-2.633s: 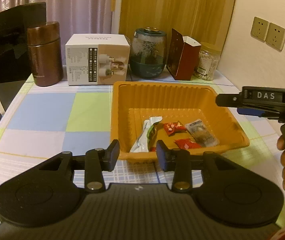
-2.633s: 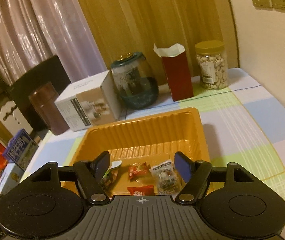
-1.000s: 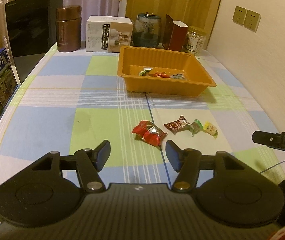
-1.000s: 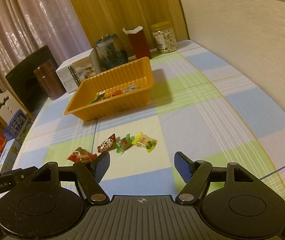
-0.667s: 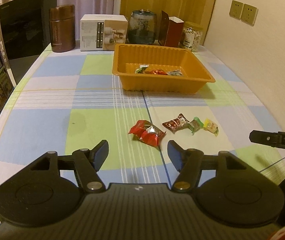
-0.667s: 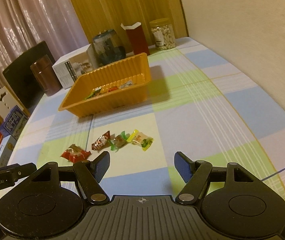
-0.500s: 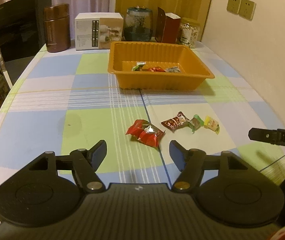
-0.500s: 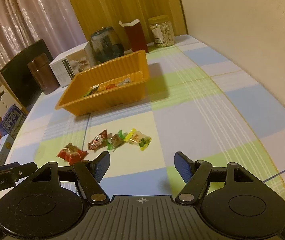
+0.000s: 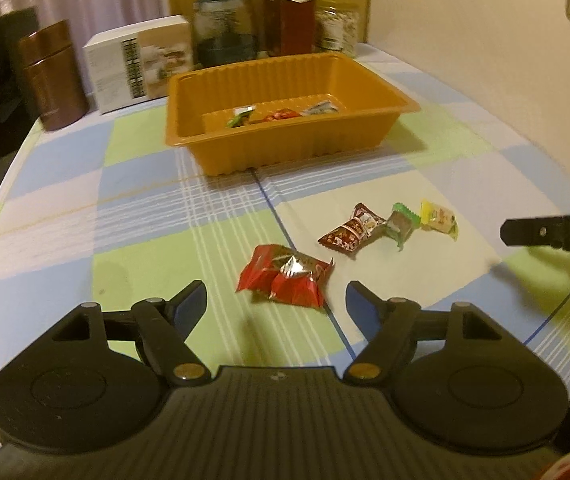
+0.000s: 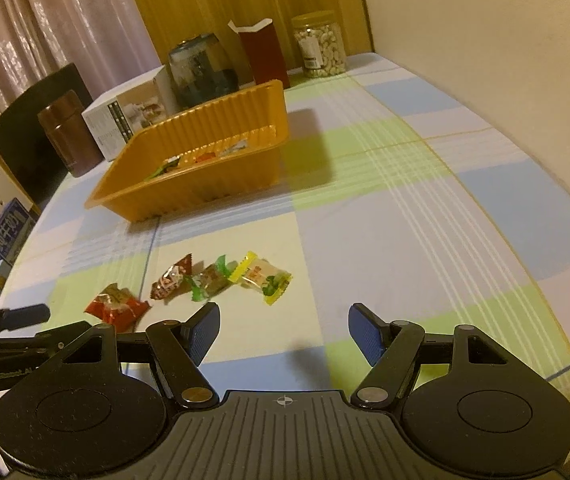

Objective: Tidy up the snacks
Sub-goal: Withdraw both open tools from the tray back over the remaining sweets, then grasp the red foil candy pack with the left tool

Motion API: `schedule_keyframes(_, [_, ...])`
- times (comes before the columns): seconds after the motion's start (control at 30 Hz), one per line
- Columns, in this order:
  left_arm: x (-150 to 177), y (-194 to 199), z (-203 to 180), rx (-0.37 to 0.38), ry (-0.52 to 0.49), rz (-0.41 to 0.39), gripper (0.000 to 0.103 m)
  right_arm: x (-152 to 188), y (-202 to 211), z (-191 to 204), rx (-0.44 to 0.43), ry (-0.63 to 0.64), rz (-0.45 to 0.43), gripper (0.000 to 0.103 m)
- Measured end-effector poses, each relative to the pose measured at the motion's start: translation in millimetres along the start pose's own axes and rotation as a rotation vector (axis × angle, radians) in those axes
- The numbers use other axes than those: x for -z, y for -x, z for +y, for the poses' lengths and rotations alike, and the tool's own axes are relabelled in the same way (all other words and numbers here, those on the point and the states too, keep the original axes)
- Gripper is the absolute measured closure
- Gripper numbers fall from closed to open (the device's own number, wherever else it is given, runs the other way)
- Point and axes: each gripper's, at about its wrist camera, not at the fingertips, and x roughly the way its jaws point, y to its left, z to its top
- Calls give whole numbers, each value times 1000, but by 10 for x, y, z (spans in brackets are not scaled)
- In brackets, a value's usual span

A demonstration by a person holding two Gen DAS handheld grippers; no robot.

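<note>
**Snacks on the checked cloth, both grippers open**

Snacks lie in a short row in the middle of the left wrist picture. From left to right: a red packet [image 9: 285, 276], a brown packet [image 9: 351, 232], a green-ended candy [image 9: 402, 224] and a yellow candy [image 9: 438, 218]. All four rest on the tablecloth [image 9: 145, 216]. More snacks sit inside the orange tray [image 9: 285, 148], higher up in the picture.

At the bottom, the left gripper [image 9: 276, 300] has just been opening its jaws, and nothing is between them. The red packet is just past its tips.

In the right wrist picture, the right gripper [image 10: 283, 330] is at the bottom with jaws apart and empty. The yellow candy [image 10: 265, 278] lies just above it.
</note>
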Motion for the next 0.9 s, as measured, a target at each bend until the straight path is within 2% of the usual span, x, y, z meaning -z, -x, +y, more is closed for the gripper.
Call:
schedule_keyframes(0.23, [-47, -279, -74, 27, -117, 8, 29, -43, -182, -20, 3, 12, 14, 32])
schedule_keyframes(0.47, [-58, -477, -69, 55, -174, 31, 30, -96, -328, -9, -1, 33, 21, 32])
schedule_keyframes(0.63, [-73, -555, -37, 72, -178, 45, 39, -116, -394, -27, -1, 32, 26, 32])
schedule_keyframes(0.8, [-73, -565, -14, 101, -162, 54, 57, -124, -438, -29, -1, 42, 31, 32])
schedule_keyframes(0.9, [-70, -540, -22, 98, -148, 58, 60, -122, -467, -10, -3, 61, 35, 32])
